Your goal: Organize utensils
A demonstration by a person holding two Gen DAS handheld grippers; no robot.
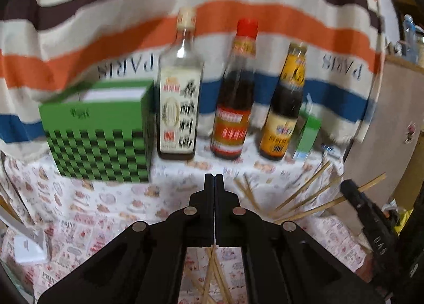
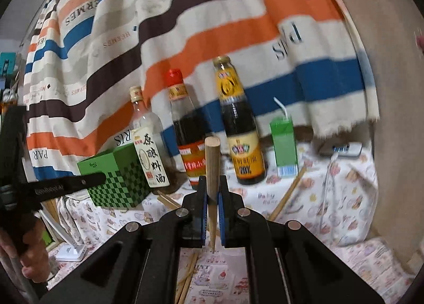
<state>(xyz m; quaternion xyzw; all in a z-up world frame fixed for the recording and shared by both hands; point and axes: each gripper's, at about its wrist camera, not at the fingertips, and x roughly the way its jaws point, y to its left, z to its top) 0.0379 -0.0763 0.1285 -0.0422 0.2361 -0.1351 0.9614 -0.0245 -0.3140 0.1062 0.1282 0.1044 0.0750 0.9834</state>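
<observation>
Right gripper point(image 2: 212, 198) clamped on one chopstick point(image 2: 212, 171), thick end up, raised in front of the green checkered box point(image 2: 119, 179). Left gripper point(image 1: 214, 184) shut, empty. Loose chopsticks point(image 1: 304, 198) scattered right of the box. Risked a pivoting stick slipping out, or missing the box mouth.

A table under a printed cloth point(image 1: 111, 198) carries a green checked box point(image 1: 98, 139), three bottles point(image 1: 230, 108) in a row and a small green carton point(image 2: 285, 145) at the back. Loose chopsticks point(image 1: 304, 192) lie scattered across the cloth, with a white object point(image 1: 29, 248) near its left edge.
</observation>
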